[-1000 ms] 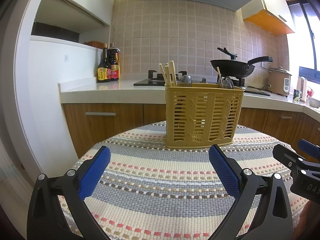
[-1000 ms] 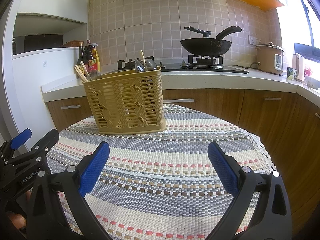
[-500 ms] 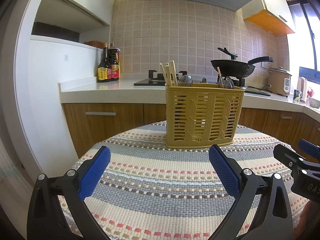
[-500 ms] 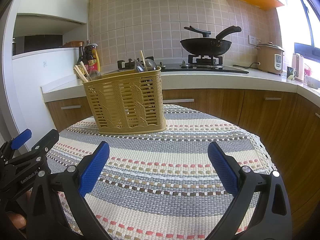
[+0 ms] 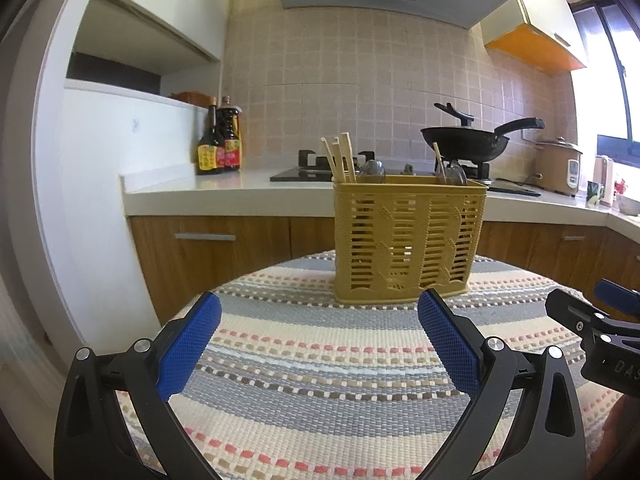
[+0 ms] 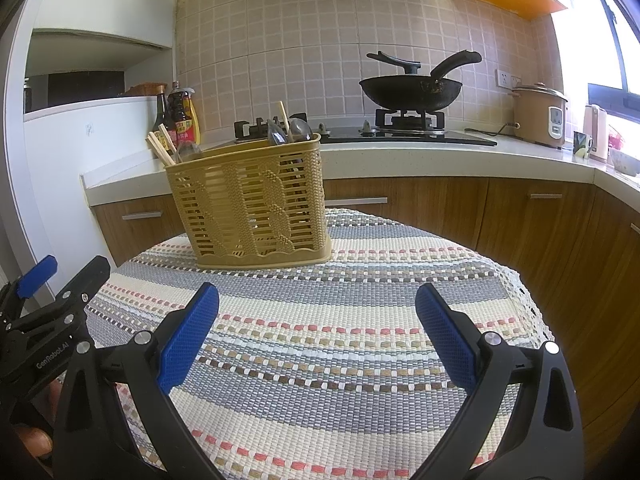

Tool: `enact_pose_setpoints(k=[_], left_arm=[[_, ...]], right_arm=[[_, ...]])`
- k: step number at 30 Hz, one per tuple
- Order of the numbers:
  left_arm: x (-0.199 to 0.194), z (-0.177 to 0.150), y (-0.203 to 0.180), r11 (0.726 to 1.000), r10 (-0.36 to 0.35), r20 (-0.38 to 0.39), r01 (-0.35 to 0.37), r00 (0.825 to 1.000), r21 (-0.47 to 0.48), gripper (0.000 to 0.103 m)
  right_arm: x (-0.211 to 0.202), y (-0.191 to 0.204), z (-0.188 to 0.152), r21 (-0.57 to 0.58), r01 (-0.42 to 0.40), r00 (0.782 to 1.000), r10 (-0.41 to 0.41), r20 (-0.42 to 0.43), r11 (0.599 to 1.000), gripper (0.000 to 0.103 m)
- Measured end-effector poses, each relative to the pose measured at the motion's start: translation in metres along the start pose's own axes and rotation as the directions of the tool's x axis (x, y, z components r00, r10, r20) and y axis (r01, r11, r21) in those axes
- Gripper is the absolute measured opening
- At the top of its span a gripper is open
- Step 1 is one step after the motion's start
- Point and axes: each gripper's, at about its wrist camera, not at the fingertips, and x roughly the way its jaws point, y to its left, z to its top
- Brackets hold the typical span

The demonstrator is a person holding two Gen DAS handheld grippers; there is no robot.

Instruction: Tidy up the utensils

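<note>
A tan slotted utensil basket (image 5: 408, 240) (image 6: 250, 204) stands upright at the far side of a round table with a striped woven cloth (image 5: 320, 380) (image 6: 340, 340). Wooden chopsticks (image 5: 340, 156) (image 6: 162, 146) and metal spoons (image 5: 372, 168) (image 6: 296, 130) stick up out of it. My left gripper (image 5: 318, 340) is open and empty, low over the cloth in front of the basket. My right gripper (image 6: 316, 336) is also open and empty, to the right of the left one. Each gripper shows at the edge of the other's view.
Behind the table runs a kitchen counter (image 5: 224, 188) with wooden cabinets, two sauce bottles (image 5: 220, 144), a gas hob with a black wok (image 6: 412, 88) and a rice cooker (image 6: 538, 114). A white wall unit (image 5: 100, 200) stands left. The table edge drops off on the right (image 6: 532, 312).
</note>
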Motion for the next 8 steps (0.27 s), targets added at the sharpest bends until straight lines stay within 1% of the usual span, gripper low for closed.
enact_pose_setpoints(k=[2,8], left_arm=[[-0.0012,0.0,-0.001,1.0,0.009,-0.001,-0.009,1.0,0.005,0.096],[-0.0002,0.0008,-0.0024,1.0,0.002,-0.006,-0.002,1.0,0.01,0.096]], right_arm=[[-0.0003,-0.0004,0.0,-0.001,-0.001,1.0,0.001,0.0,1.0,0.094],[-0.0001,-0.0014,0.0003,0.001,-0.001,1.0,0.001,0.001,1.0,0.094]])
